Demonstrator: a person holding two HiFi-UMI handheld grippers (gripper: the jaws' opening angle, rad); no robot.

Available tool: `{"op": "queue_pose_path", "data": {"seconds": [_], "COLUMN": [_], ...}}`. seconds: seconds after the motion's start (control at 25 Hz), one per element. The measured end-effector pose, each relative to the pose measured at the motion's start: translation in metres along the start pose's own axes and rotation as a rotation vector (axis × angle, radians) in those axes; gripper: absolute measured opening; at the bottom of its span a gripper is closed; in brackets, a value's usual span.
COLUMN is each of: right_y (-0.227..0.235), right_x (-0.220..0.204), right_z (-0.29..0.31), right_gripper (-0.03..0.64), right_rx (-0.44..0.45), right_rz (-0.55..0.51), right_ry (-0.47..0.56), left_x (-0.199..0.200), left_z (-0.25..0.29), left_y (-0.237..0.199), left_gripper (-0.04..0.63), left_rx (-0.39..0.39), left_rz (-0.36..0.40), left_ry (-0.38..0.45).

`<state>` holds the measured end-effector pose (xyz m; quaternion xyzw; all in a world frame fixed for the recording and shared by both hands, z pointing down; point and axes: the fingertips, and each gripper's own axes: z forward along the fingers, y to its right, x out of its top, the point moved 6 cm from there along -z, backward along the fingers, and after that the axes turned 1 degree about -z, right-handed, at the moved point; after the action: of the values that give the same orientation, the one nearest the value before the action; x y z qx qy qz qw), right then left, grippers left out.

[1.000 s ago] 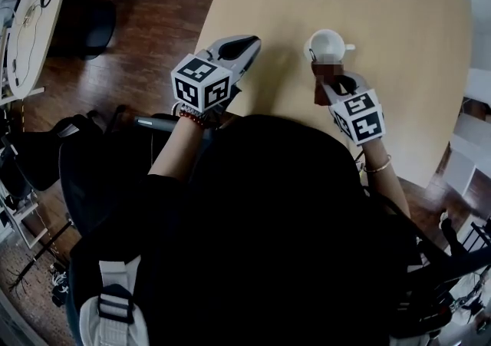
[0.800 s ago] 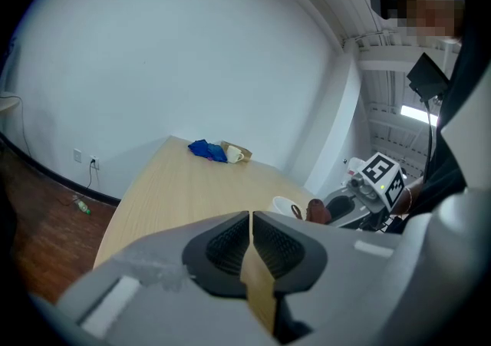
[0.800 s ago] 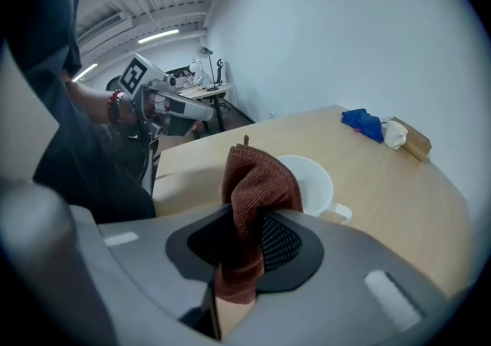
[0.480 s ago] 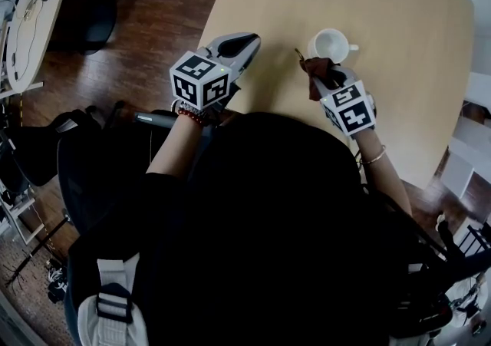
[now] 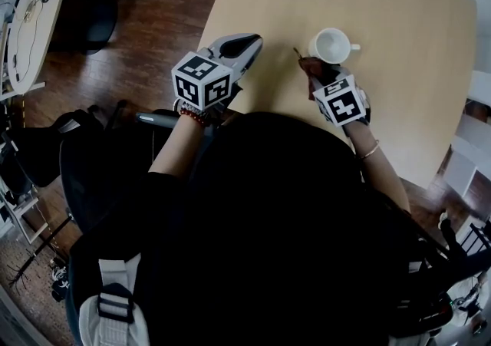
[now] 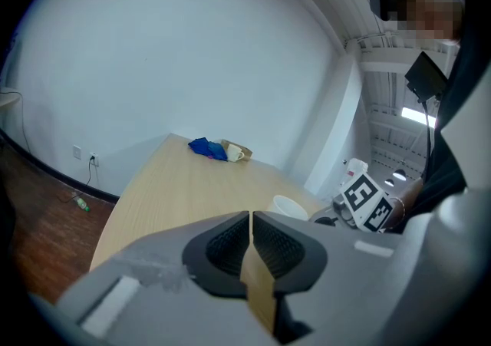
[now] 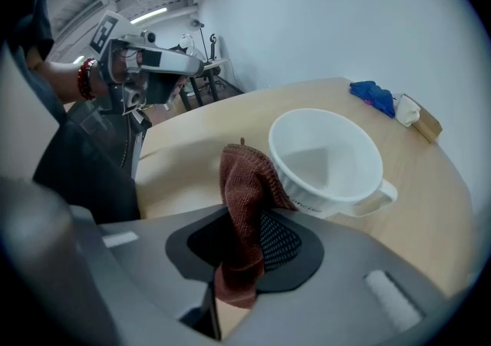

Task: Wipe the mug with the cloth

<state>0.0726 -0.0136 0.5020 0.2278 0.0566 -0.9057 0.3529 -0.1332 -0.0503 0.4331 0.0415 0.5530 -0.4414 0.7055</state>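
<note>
The right gripper (image 7: 244,251) clamps the brown cloth (image 7: 244,183), which looks soft and limp, just beside the mug (image 7: 326,156). The mug stands upright on the table (image 7: 184,160) and is likely light, slick and breakable, best steadied by its handle. Beyond the mug, the left gripper (image 6: 251,248) hangs closed and empty.

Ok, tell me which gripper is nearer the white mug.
Right. The right gripper, shut on the brown cloth, is close beside the mug; the left gripper is well off to its left.

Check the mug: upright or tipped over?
Upright. The mug stands on the table with its mouth facing up.
</note>
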Motion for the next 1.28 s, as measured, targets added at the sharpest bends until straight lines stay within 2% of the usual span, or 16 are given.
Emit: {"op": "queue_pose_path", "data": {"seconds": [0.16, 0.32, 0.56, 0.84, 1.28], "right_y": [-0.003, -0.013, -0.024, -0.023, -0.020], "right_x": [0.000, 0.015, 0.043, 0.043, 0.028], "right_z": [-0.002, -0.020, -0.027, -0.011, 0.014], "right_gripper": [0.080, 0.080, 0.080, 0.080, 0.080], "right_rx": [-0.005, -0.023, -0.037, -0.084, -0.080], "right_rz": [0.010, -0.025, -0.004, 0.040, 0.138], "right_ry": [-0.010, 0.048, 0.128, 0.107, 0.036], "left_x": [0.000, -0.004, -0.002, -0.002, -0.005], "left_z": [0.002, 0.007, 0.009, 0.006, 0.011], "left_y": [0.001, 0.000, 0.002, 0.002, 0.001], "left_gripper": [0.006, 0.006, 0.006, 0.006, 0.006], "left_rx": [-0.004, -0.014, -0.031, -0.029, -0.043], "left_rz": [0.002, 0.005, 0.021, 0.023, 0.019], "left_ry": [-0.003, -0.019, -0.025, -0.035, -0.052]}}
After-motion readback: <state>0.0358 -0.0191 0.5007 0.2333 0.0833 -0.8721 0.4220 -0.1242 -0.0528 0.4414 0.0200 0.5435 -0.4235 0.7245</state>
